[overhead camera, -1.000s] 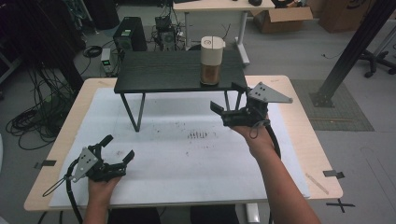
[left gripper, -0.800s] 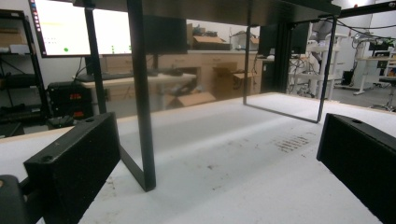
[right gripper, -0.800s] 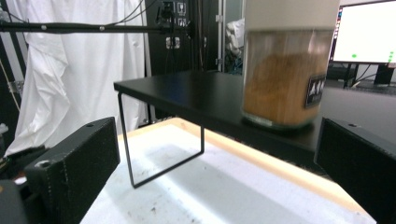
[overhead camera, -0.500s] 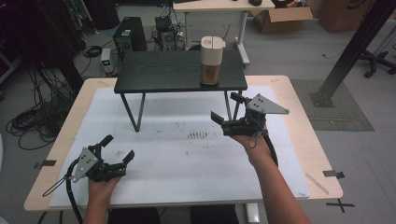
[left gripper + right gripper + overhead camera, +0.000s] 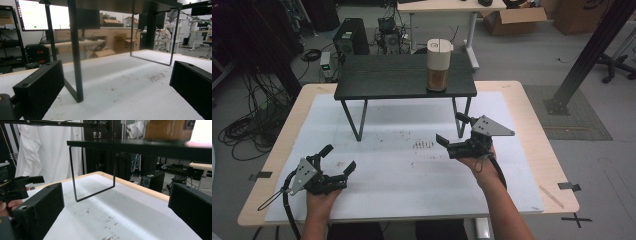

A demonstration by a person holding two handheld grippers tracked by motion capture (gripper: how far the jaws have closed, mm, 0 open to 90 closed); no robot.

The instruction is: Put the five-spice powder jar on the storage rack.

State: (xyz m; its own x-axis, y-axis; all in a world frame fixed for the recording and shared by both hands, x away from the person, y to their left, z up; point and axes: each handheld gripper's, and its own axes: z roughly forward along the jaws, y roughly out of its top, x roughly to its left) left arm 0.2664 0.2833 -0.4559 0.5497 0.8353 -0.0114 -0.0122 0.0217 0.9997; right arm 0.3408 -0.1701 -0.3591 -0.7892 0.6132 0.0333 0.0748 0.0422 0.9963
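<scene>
A tan canister with a white lid (image 5: 438, 65) stands on the right part of a low black shelf (image 5: 404, 76) at the back of the table. Its blurred base (image 5: 166, 129) sits on the shelf top in the right gripper view. My right gripper (image 5: 449, 128) is open and empty, in front of the shelf's right leg (image 5: 460, 121), pointing left. Near the front left my left gripper (image 5: 339, 158) is open too, just above the white mat (image 5: 402, 175). Wide-apart jaws frame the left gripper (image 5: 115, 75) and the right gripper (image 5: 115, 197) in their own views, with nothing between them.
Dark crumbs or marks (image 5: 423, 145) speckle the mat's middle. The shelf's thin front legs (image 5: 75, 55) rise ahead of the left gripper. The other hand's gripper (image 5: 18, 186) sits at the left of the right gripper view. Cardboard boxes, cables and a desk lie beyond the table.
My right gripper has drawn back from the shelf's right end toward the person and slightly left. The left gripper has stayed put.
</scene>
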